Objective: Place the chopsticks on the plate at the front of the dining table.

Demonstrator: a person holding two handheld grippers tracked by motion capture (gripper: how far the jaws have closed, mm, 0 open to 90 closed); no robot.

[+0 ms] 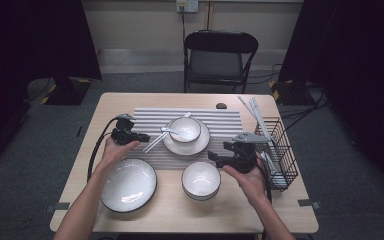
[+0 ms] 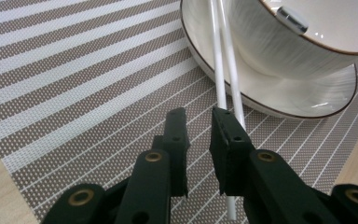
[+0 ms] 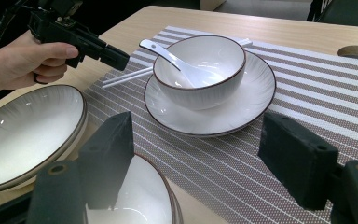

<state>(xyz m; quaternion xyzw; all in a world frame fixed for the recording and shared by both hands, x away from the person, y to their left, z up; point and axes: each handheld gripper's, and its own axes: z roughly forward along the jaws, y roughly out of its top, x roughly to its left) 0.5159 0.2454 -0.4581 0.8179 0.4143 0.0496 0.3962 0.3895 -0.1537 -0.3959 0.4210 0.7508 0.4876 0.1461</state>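
L tool (image 2: 198,122) narrow, empty, at chopsticks (image 2: 225,70) by plate (image 2: 279,95); R tool (image 3: 200,154) wide over bowl (image 3: 140,200).

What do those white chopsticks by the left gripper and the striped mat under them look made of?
The chopsticks look like smooth glossy plastic or melamine: plain white with a soft sheen. The mat looks like woven vinyl or similar fibre, matte, with a visible mesh weave in brown and white stripes.

- Black folding chair (image 1: 220,59), stood at the far side of a light wooden table (image 1: 130,102).
- Grey carpeted floor (image 1: 40,150); cables trailed at right.
- Pale rear wall (image 1: 140,20) carried a socket plate (image 1: 188,5).
- Dark curtains (image 1: 30,35) flanked both sides.
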